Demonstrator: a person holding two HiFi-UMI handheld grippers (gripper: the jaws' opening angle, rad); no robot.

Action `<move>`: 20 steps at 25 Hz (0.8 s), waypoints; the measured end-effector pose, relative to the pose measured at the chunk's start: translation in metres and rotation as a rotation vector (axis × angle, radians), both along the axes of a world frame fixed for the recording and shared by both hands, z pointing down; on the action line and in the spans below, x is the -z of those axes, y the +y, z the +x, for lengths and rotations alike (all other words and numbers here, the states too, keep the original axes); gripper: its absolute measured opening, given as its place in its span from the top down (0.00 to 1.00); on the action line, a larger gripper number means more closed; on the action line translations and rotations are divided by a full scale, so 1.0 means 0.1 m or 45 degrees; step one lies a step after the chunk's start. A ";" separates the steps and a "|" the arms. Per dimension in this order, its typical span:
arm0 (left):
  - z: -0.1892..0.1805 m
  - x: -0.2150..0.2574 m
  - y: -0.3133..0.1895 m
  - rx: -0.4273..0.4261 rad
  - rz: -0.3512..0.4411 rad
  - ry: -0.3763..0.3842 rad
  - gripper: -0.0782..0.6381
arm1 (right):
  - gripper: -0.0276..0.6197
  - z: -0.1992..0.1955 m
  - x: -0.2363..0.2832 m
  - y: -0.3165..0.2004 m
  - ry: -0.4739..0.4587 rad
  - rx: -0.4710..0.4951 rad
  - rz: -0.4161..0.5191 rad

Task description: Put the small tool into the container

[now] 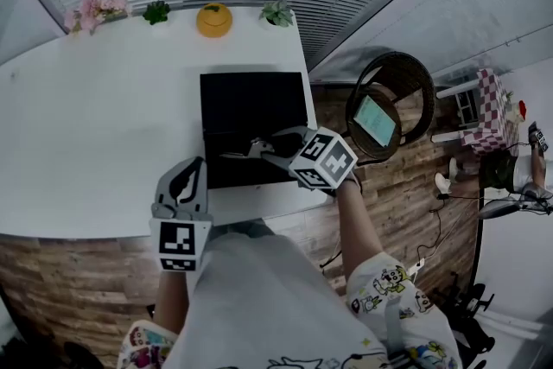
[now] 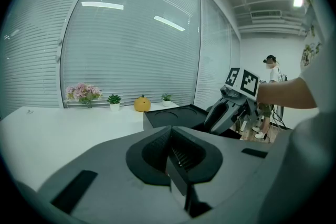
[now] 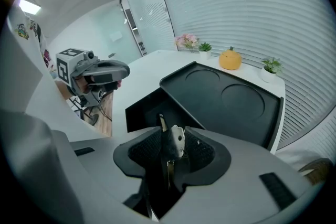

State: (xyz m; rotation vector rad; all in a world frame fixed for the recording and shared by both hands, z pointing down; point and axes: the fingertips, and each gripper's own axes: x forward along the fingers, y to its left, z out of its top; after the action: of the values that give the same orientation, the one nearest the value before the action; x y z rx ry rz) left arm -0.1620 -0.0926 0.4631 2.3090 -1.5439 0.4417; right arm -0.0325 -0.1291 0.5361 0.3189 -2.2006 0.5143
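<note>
Metal glinted between the fingers of the right gripper: the small silvery tool stood upright in the gap. The fingers were parted wide around it and did not look clamped on it. Just beyond and below lay the black rectangular container, its flat lid folded open on the far side, resting on the white table. Release looked to be the step in hand, with the tool poised over the container's near, open part. Next, the tool would need to drop clear of the pads into the container, perhaps helped by a slight tilt or shake. The left gripper hung at the table's near edge, fingers together and empty.
</note>
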 end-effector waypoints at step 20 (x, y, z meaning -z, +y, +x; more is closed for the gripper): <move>0.01 0.43 -0.17 -0.012 0.144 -0.052 0.88 | 0.77 0.07 0.93 -0.13 -0.245 -0.150 0.360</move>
State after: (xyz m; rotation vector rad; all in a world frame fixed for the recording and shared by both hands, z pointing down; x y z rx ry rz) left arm -0.1614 -0.1093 0.4201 2.4070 -1.6170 0.4158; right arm -0.0260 -0.1417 0.4429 0.5727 -2.4567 0.3051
